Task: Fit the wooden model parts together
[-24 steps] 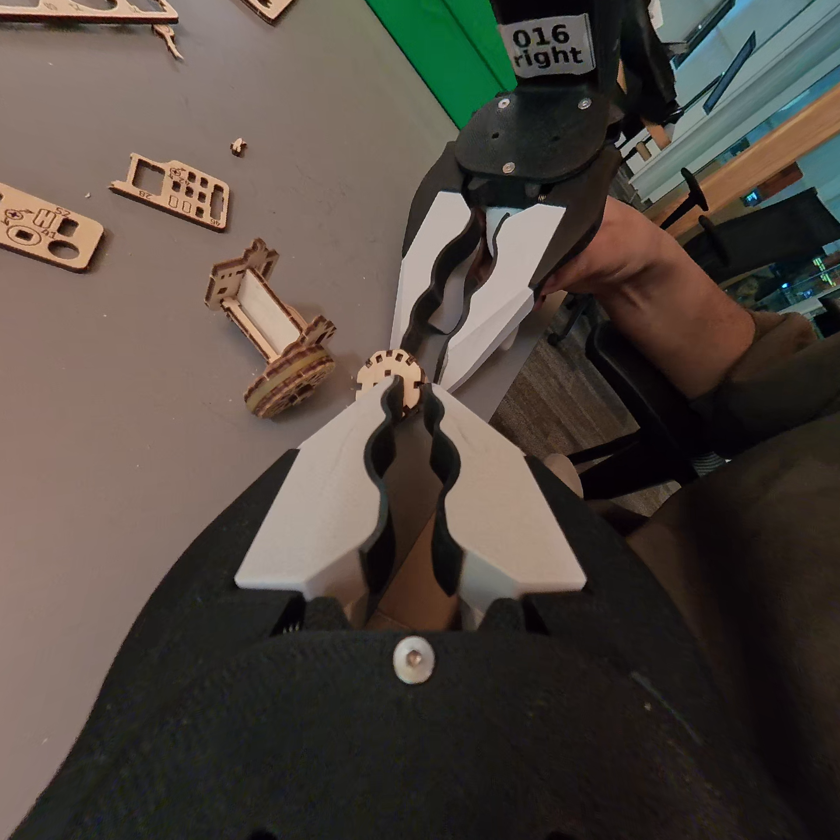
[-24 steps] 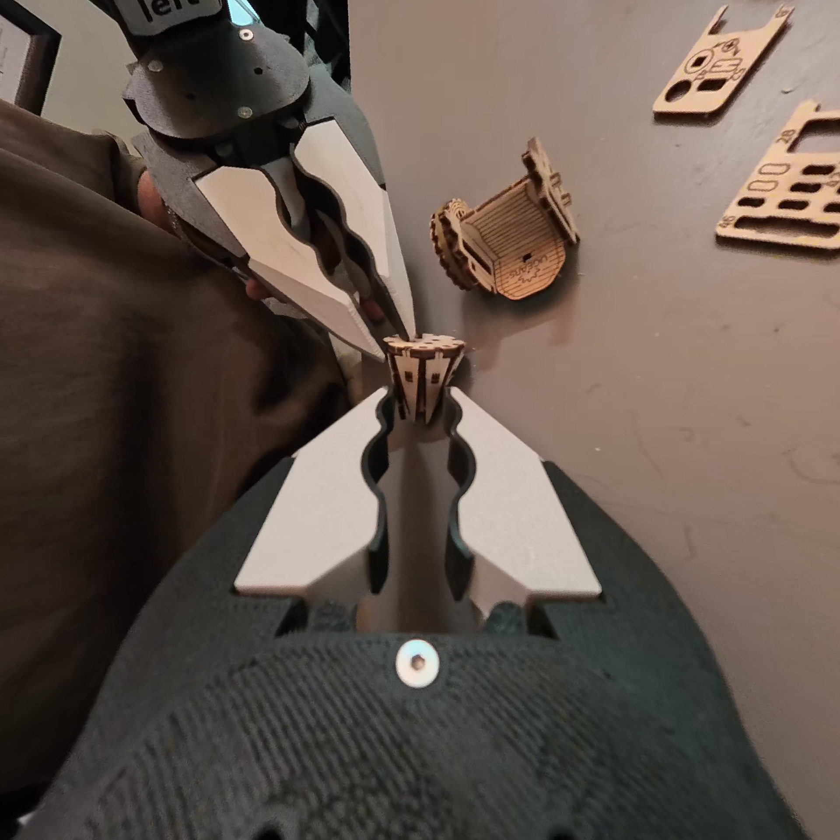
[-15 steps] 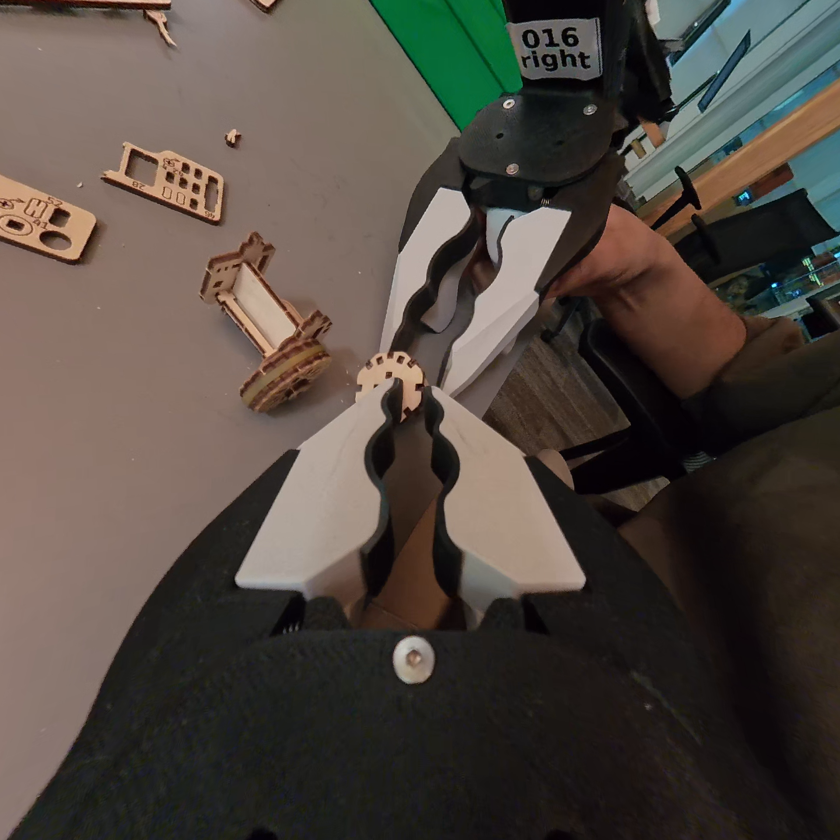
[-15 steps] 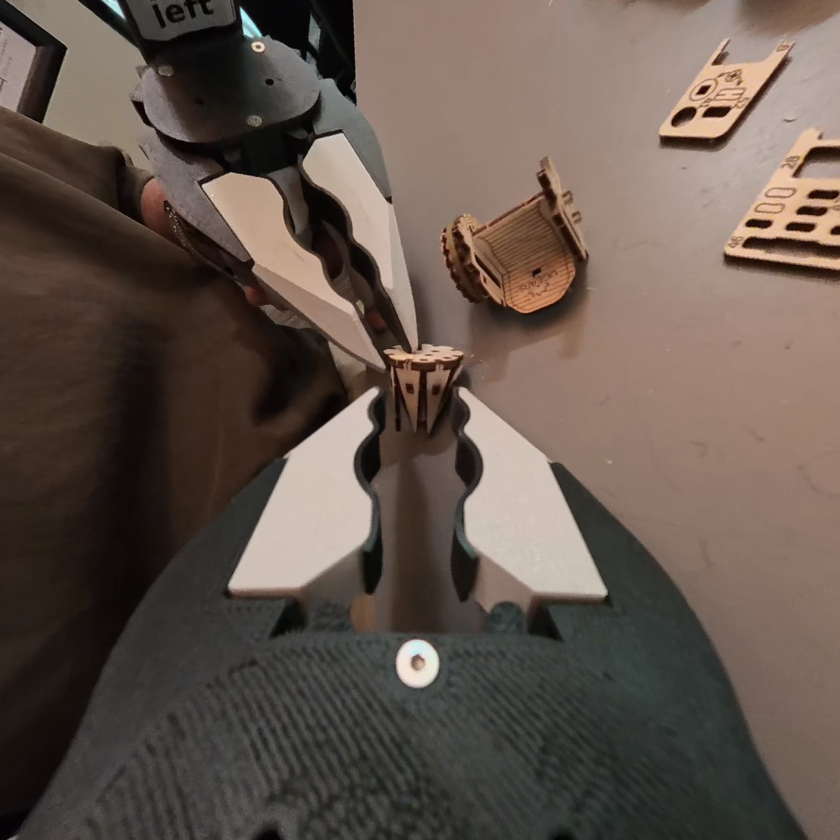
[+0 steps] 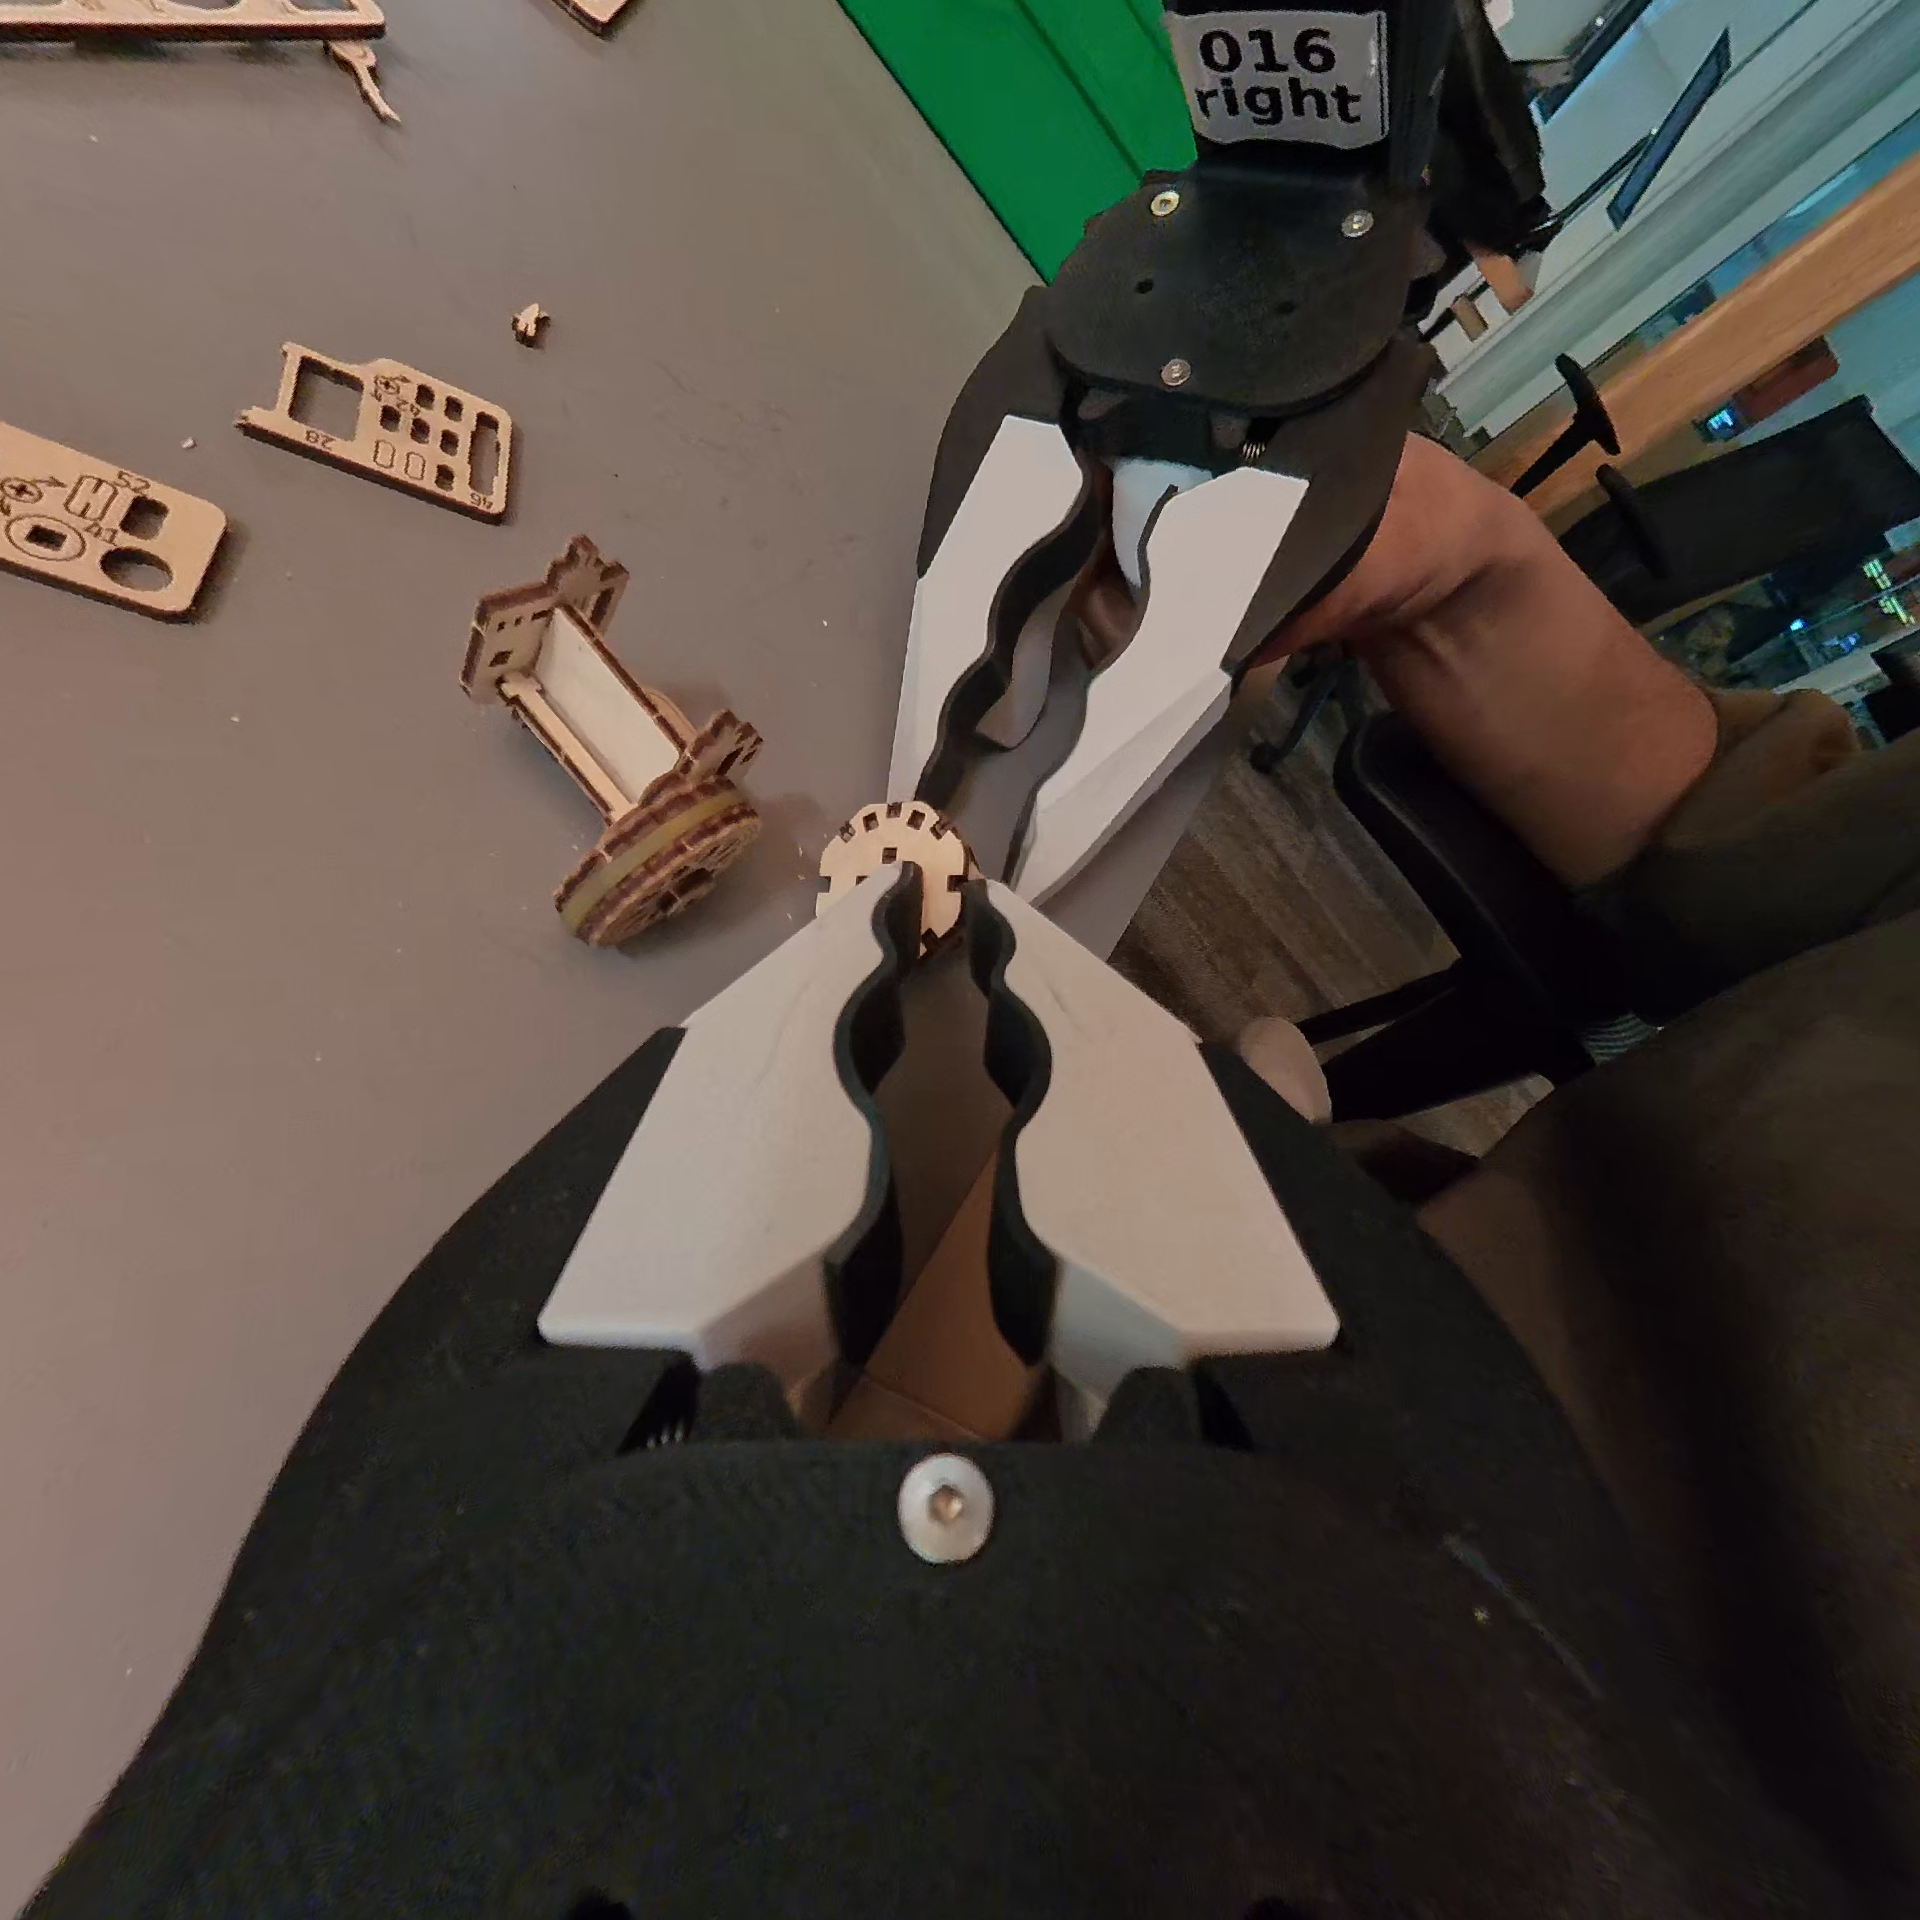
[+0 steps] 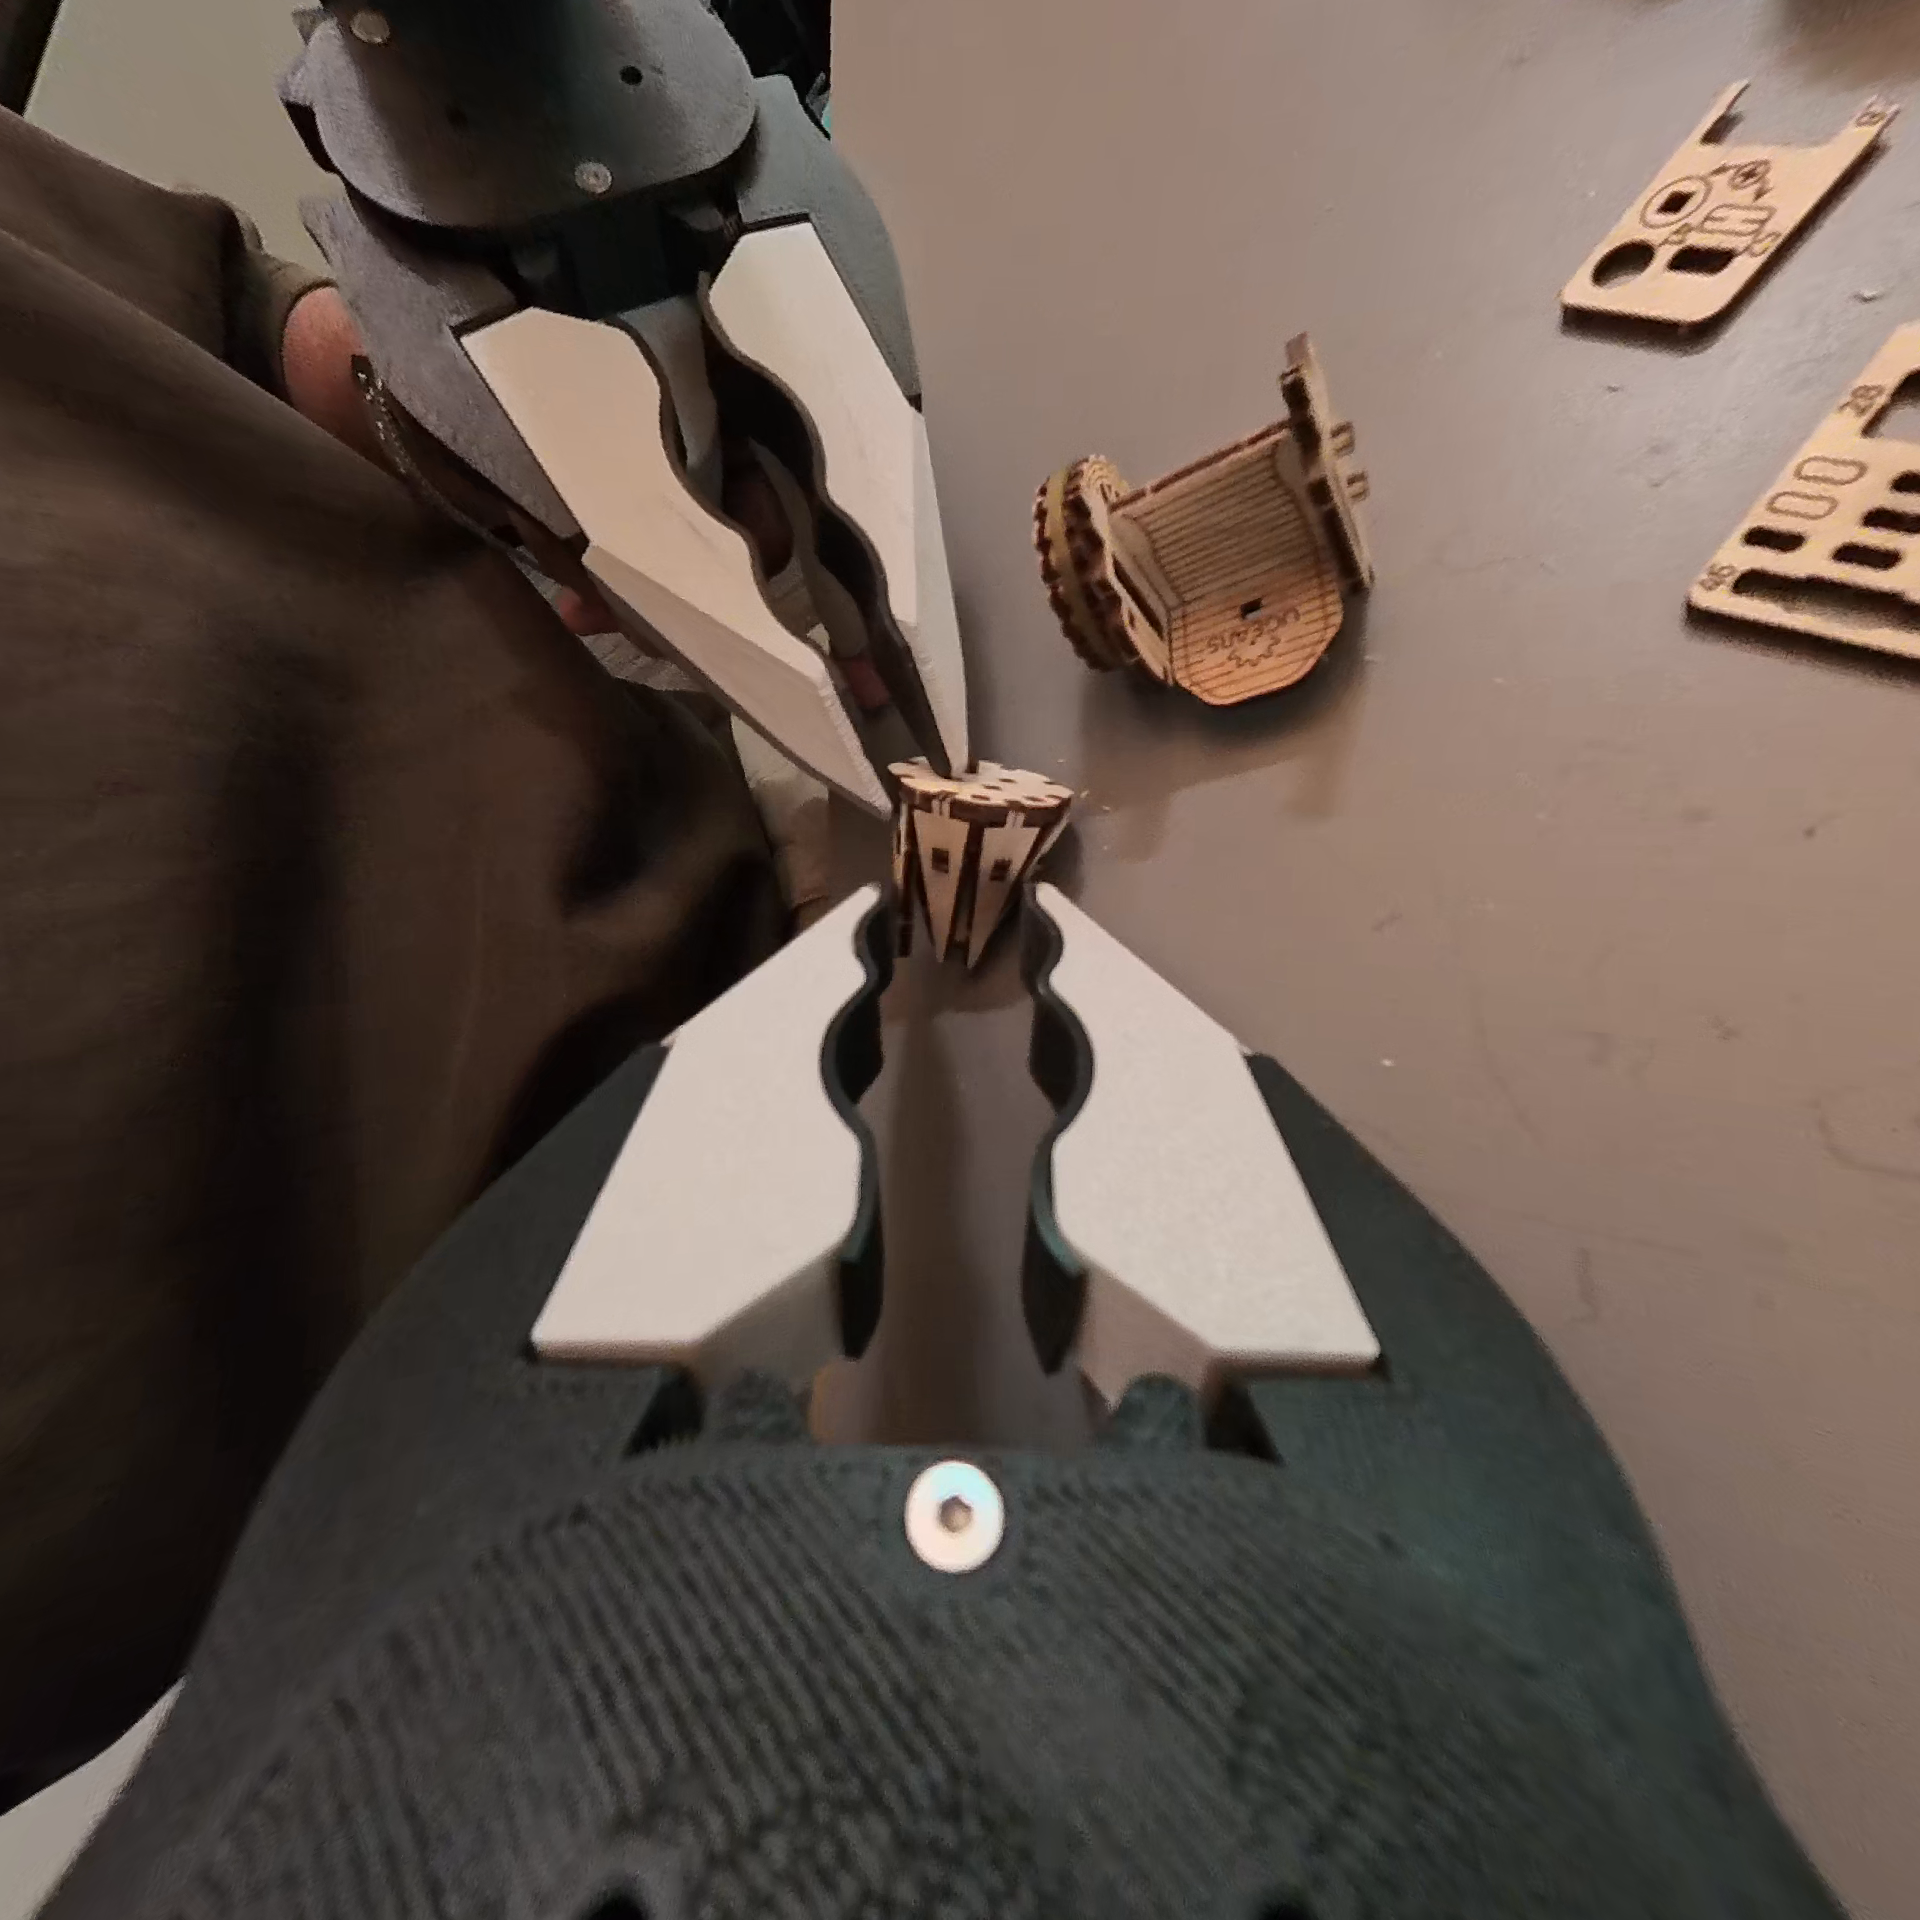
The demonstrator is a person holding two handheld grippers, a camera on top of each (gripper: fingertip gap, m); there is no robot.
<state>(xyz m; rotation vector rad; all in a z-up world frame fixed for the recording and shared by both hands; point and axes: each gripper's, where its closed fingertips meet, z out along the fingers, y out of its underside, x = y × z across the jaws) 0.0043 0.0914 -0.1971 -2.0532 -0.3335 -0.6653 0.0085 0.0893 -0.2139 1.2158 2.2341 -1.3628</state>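
Observation:
A small wooden cone piece (image 6: pixel 971 873) with a notched round disc (image 5: pixel 888 862) on its wide end is held between both grippers above the grey table's (image 5: pixel 312 1039) near edge. My left gripper (image 5: pixel 925 914) is shut on the disc's rim; it also shows in the right wrist view (image 6: pixel 920 774), coming from the upper left. My right gripper (image 6: pixel 961 925) is shut on the cone's tapered ribs; it also shows in the left wrist view (image 5: pixel 982 831), coming from the upper right. A part-built wooden model (image 5: pixel 623 748) with a gear-like base lies on the table beside them (image 6: pixel 1205 561).
Flat wooden part sheets lie farther out on the table (image 5: pixel 384 431) (image 5: pixel 99 530) (image 6: pixel 1714 208) (image 6: pixel 1829 520), with a tiny wooden chip (image 5: pixel 531 324). A green panel (image 5: pixel 1018 114) stands past the table's edge. The person's forearm (image 5: pixel 1507 644) and brown clothing are close by. My left and right fingertips are right by each other.
Both grippers keep their hold on the cone piece. The left gripper looks nearer and larger in the right wrist view, and the part-built model has shifted slightly in both views.

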